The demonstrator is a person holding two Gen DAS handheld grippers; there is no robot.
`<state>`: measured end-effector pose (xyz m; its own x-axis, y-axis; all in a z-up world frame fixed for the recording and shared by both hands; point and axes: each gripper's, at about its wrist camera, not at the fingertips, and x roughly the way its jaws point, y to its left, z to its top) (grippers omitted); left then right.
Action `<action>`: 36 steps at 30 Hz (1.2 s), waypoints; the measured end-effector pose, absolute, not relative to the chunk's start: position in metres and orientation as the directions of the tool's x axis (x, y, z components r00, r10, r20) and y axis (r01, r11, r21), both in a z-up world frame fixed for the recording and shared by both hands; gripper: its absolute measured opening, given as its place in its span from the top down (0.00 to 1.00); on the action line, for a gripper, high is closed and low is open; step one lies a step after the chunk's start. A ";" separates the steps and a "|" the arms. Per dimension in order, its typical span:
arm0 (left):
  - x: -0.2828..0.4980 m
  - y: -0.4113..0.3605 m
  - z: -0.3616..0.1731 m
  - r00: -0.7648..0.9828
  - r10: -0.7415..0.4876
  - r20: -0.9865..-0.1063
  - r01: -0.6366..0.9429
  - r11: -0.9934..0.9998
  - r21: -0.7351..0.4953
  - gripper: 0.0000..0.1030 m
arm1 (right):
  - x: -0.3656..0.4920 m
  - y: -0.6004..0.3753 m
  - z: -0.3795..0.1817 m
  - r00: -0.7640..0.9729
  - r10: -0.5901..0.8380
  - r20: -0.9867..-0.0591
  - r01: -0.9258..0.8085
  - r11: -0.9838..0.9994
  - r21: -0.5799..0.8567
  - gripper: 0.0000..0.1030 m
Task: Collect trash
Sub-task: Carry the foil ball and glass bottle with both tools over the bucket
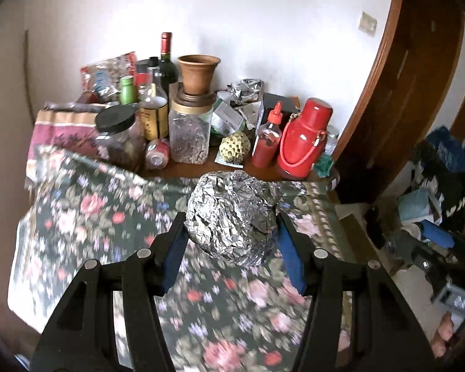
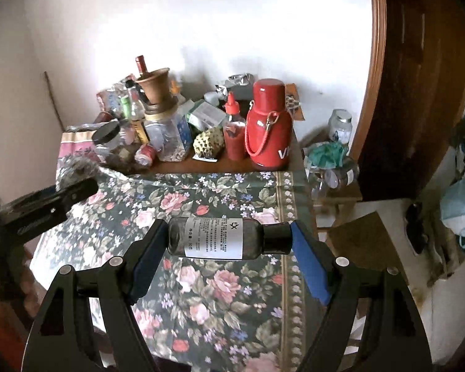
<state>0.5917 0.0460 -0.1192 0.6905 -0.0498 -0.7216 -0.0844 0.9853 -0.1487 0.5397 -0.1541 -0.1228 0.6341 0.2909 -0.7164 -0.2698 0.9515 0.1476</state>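
So, mid-task: two pieces of trash are picked up, none visibly binned. The left hand-held gripper (image 1: 231,228) is clamped on a foil ball (image 1: 232,217), pads pressing its two sides, and the ball hangs above the floral cloth (image 1: 86,217) on the bench (image 2: 201,162). The right hand-held gripper (image 2: 229,241) grips a dark bottle (image 2: 223,238) end to end, base on the left pad, black cap on the right pad, label facing the camera, also clear of the cloth. Both loads look lifted, not resting.

Left to do, as I judge it: carry both to a bin and drop them, then come back for more. Candidates at the back of the bench: crumpled foil (image 1: 245,90) by the wall, a small can (image 2: 145,153) lying on its side, wrappers behind the jars. The red flask (image 1: 303,139), sauce bottle (image 1: 268,136), clay pot (image 1: 198,73) and wine bottle (image 1: 167,59) look like keepers, but that is a guess.

Hard to read: no bin in either view, so the drop point is unknown. Left view's cloth is motion-blurred. Label text on the bottle is too small. The floor pile at right (image 1: 440,186) is a jumble, contents unclear. Whether the bottle is empty, cannot tell. The left tool shows only partly at the right view's left edge.
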 end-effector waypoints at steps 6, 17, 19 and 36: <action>0.538 0.042 -0.094 0.717 -0.009 -0.697 -0.120 0.983 -0.136 0.46 | 0.516 -0.157 -0.109 0.640 0.336 -0.691 -0.309 0.936 0.168 0.25; 0.450 0.063 -0.048 0.795 -0.038 -0.605 -0.070 0.986 -0.153 0.46 | 0.421 -0.136 -0.064 0.729 0.321 -0.605 -0.299 0.944 0.141 0.25; 0.424 0.071 -0.042 0.807 -0.063 -0.587 -0.038 0.987 -0.159 0.46 | 0.398 -0.129 -0.060 0.744 0.309 -0.593 -0.279 0.949 0.145 0.25; 0.246 0.122 -0.057 0.775 -0.148 -0.614 0.063 0.985 -0.159 0.46 | 0.229 -0.085 -0.077 0.742 0.242 -0.625 -0.176 0.970 0.166 0.25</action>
